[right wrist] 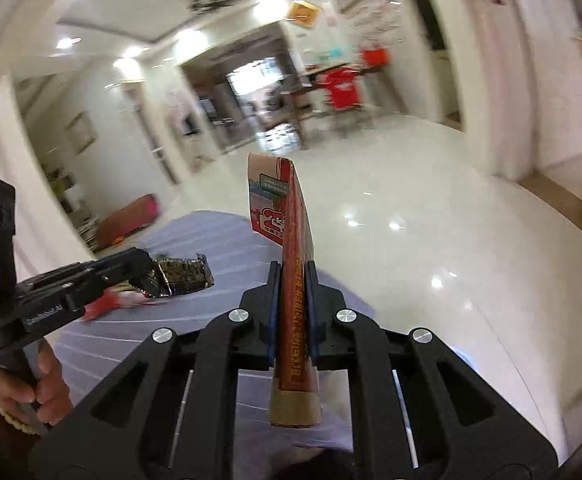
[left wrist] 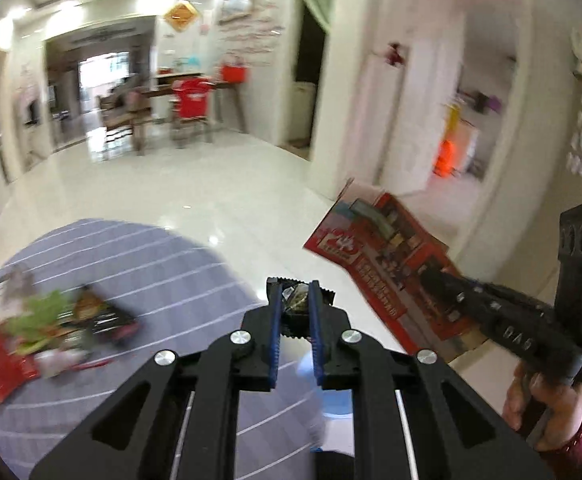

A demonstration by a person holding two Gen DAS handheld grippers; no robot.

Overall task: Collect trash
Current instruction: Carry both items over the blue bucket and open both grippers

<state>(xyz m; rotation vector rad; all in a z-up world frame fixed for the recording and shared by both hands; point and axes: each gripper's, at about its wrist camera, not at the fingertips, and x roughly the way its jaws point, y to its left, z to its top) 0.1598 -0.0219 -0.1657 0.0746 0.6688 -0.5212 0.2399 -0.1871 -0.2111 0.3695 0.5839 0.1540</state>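
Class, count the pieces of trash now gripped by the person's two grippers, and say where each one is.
2. A dark crinkled wrapper is clamped in the left gripper; a flattened red carton stands edge-on in the right gripper. More trash lies on the striped cloth, blurred.

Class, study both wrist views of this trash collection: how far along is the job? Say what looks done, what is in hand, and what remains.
Done: nothing visibly binned; no bin shows. In hand: the left gripper is shut on a dark foil wrapper, and the right gripper is shut on a flattened red carton. Left: a blurred pile of wrappers lies on the striped cloth.
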